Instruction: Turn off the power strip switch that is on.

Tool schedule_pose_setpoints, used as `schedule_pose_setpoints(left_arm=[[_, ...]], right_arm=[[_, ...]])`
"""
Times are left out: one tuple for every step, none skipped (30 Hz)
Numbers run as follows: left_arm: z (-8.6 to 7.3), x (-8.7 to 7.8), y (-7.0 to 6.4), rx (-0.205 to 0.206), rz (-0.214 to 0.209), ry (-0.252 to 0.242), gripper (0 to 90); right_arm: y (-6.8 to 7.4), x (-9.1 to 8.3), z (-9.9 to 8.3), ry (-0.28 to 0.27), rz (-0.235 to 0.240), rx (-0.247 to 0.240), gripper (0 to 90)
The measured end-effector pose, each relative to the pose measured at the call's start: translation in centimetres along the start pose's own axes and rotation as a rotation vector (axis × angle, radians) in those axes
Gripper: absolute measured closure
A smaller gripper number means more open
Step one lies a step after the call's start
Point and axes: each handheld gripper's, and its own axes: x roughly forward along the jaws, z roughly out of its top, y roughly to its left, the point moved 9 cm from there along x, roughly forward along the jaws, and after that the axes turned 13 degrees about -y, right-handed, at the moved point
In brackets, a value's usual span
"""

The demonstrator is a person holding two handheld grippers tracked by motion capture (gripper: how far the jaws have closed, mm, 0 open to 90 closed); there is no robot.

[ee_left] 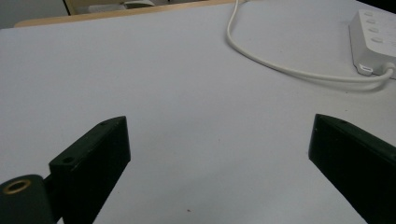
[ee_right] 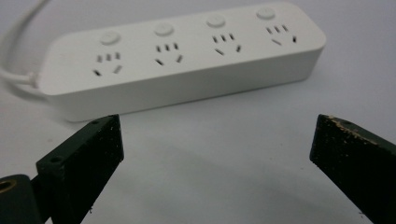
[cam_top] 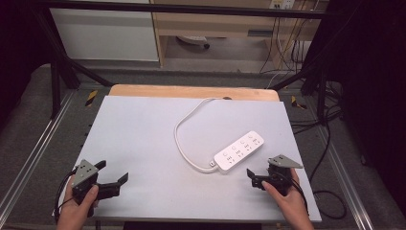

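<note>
So the white plastic four-socket power strip (cam_top: 239, 151) is lying flat on the pale grey tabletop (cam_top: 143, 139), a bit right of centre and angled so its far end points up and to the right. Its white round cable (cam_top: 184, 134) comes out of the near-left end, loops back across the table and runs off the far edge by the light wooden board (cam_top: 191, 91). The right gripper (cam_top: 255, 178), black with a grey three-cornered plate on top, sits low at the front-right of the table, just beside the strip's long side but not touching it. In the right gripper view its jaws are spread wide with nothing between them, and the strip (ee_right: 182, 60) lies straight ahead with all four sockets and their round buttons facing up. The left gripper (cam_top: 113, 175) is way over at the front-left corner, well apart from the strip, jaws also wide open and holding nothing. From the left gripper view you just get bare table, with the cable (ee_left: 280, 65) and the strip's end (ee_left: 373, 42) off at the top right.
</note>
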Motion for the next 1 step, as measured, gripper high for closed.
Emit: schedule_pose_setpoints(left_arm=[[0.0,0.0,0.03,0.004,0.002,0.001,5.4]], right_arm=[[-0.28,0.43,-0.22,0.011,-0.026,-0.003,3.9]])
